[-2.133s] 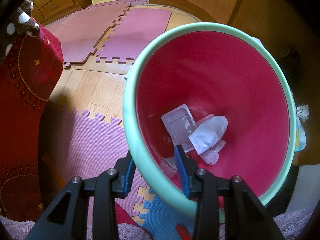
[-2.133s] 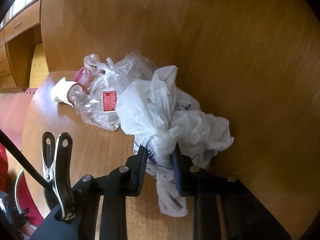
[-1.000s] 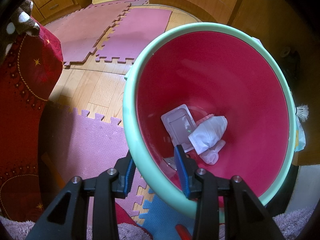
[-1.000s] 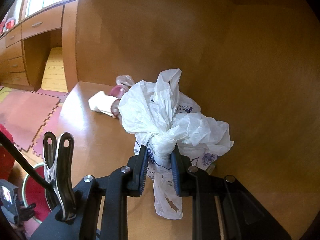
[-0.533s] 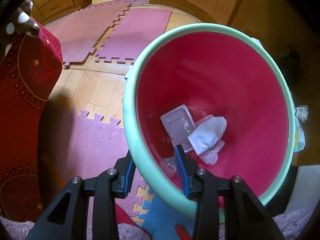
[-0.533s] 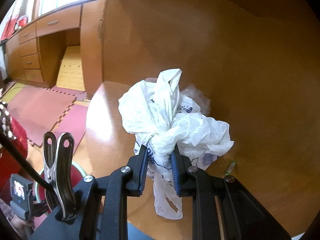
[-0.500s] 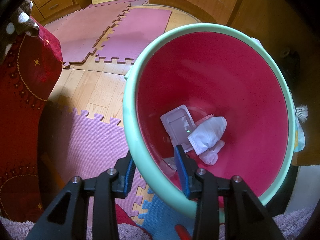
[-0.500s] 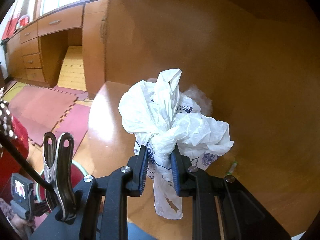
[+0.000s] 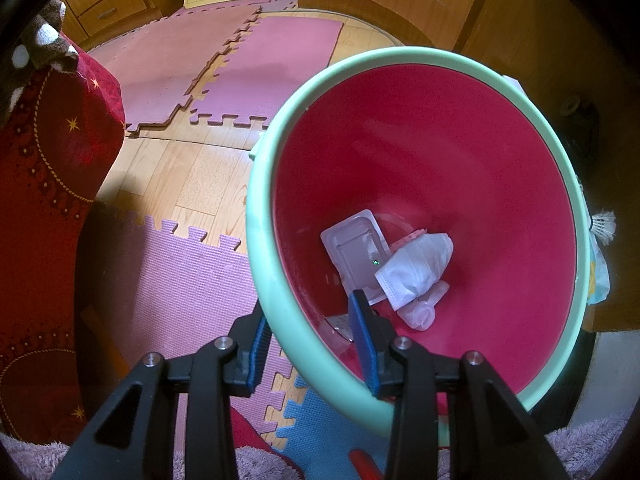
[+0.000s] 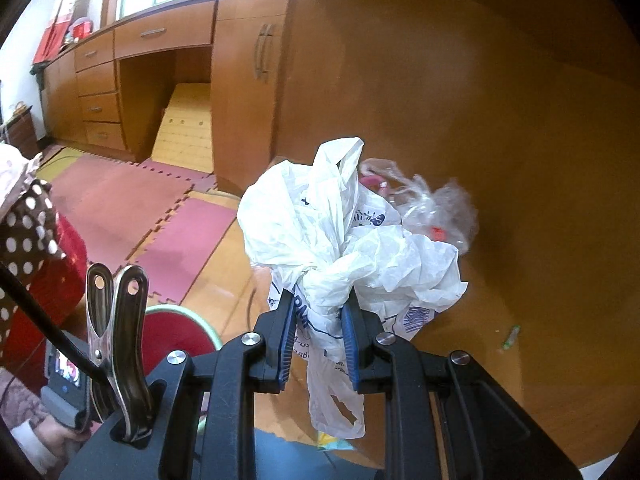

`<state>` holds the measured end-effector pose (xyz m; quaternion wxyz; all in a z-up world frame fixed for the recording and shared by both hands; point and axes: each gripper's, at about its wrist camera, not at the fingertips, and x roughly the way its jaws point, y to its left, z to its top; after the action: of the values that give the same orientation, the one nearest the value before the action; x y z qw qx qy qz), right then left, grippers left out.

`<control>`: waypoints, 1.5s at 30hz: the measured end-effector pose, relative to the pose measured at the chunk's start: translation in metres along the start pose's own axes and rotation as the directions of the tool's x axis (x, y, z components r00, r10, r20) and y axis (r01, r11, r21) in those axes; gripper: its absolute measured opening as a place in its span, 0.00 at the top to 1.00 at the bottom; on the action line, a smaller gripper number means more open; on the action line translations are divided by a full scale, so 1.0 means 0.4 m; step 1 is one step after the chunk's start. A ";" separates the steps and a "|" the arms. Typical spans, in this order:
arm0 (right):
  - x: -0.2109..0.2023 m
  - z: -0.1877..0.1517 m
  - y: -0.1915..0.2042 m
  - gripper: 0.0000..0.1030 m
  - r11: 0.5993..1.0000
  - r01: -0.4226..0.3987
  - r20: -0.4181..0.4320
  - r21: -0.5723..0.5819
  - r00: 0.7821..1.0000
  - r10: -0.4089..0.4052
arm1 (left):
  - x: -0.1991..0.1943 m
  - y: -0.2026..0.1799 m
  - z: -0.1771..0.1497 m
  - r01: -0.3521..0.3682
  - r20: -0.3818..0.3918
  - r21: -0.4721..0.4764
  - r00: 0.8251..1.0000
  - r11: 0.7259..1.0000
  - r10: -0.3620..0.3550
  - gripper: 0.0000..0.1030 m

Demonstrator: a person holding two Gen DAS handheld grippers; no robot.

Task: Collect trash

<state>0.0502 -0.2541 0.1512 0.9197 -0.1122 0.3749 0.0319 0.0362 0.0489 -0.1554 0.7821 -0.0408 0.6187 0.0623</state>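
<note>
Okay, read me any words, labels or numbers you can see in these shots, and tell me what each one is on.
"PM": blue letters, cut off, on the white bag by the right hand-held gripper.
Other blue print on the bag: too crumpled to read.
Red label on the clear bag: blurred.
Bin and its trash: no text visible.

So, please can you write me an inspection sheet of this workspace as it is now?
Surface: round wooden table.
Job's things: white plastic bag; red bin with green rim, holding a face mask and a clear tray.
Clutter: clear crumpled bag and a small green scrap on the table.
Grippers: left hand-held gripper clamps the bin's rim; right hand-held gripper clamps the white bag.
Cables: nothing seen.
Surroundings: foam mats, wooden drawers.
</note>
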 end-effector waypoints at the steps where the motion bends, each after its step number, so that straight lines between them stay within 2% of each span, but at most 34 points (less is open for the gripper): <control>1: 0.001 -0.001 0.008 0.79 1.000 -0.008 0.000 -0.002 1.000 0.008 | 0.000 0.000 0.000 0.000 0.000 0.000 1.000 1.000 0.000 0.62; 15: 0.040 -0.015 0.116 0.79 0.993 -0.112 -0.037 -0.021 0.993 0.111 | -0.001 0.002 0.001 -0.002 0.000 0.000 1.000 1.000 0.002 0.62; 20: 0.060 -0.042 0.191 0.79 0.984 -0.169 -0.071 -0.049 0.984 0.166 | -0.001 0.000 0.001 -0.002 -0.001 0.000 1.000 1.000 0.002 0.62; 33: 0.159 -0.139 0.363 0.79 0.948 -0.316 -0.173 -0.049 0.937 0.303 | -0.001 -0.007 0.002 -0.001 -0.001 -0.001 1.000 1.000 0.001 0.62; 41: 0.243 -0.203 0.417 0.79 0.936 -0.352 -0.248 -0.015 0.908 0.338 | -0.001 -0.006 0.002 -0.001 -0.001 -0.001 1.000 1.000 0.001 0.62; 45: 0.283 -0.233 0.424 0.79 0.930 -0.364 -0.267 0.042 0.893 0.362 | -0.001 -0.006 0.002 0.000 -0.001 -0.001 1.000 1.000 0.000 0.62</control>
<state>0.0436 -0.1136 -0.0234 0.8374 -0.0479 0.5107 0.1890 0.0374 0.0466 -0.1549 0.7818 -0.0411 0.6190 0.0627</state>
